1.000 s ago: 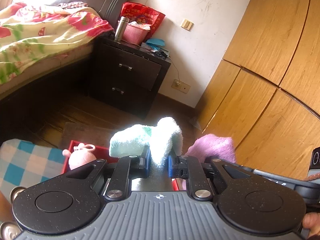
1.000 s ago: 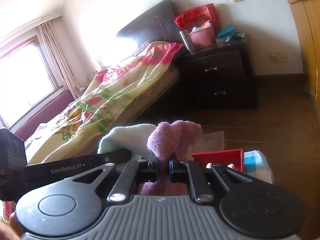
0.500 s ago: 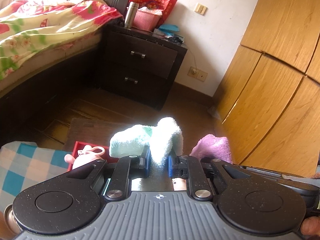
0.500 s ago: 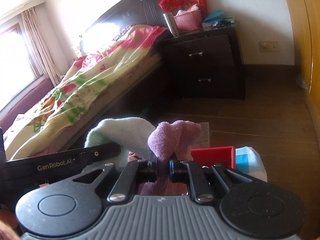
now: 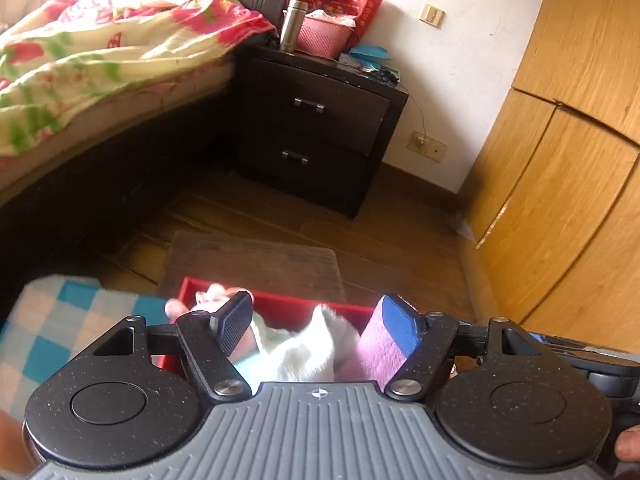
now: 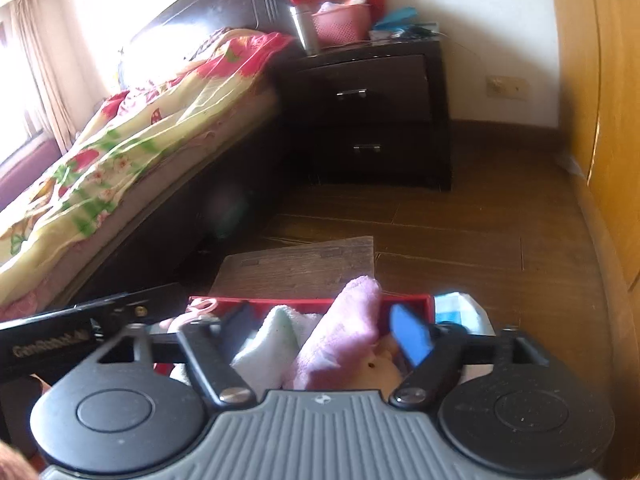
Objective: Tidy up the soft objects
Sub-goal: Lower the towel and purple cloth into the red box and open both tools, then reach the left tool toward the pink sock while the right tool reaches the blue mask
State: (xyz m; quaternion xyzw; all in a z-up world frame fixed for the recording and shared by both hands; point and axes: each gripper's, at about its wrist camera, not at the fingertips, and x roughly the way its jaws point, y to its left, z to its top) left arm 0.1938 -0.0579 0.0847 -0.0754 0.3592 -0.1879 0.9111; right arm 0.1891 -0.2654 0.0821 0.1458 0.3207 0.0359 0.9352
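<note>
Towels sit in the red box (image 5: 276, 304): the pale green towel (image 5: 296, 354) lies toward its left side, the pink towel (image 6: 344, 332) leans against it toward the right edge. Both grippers' jaws have just been opening. The left gripper (image 5: 316, 324) stands released with the green towel loose between its pads; the right gripper (image 6: 324, 330) is likewise released around the pink one. Pink plush toys (image 6: 200, 312) crowd the box's far left corner. The risk, judged from here: terry loops could snag a pad as the grippers withdraw, dragging a towel over the rim, and the upright pink towel may flop out.
</note>
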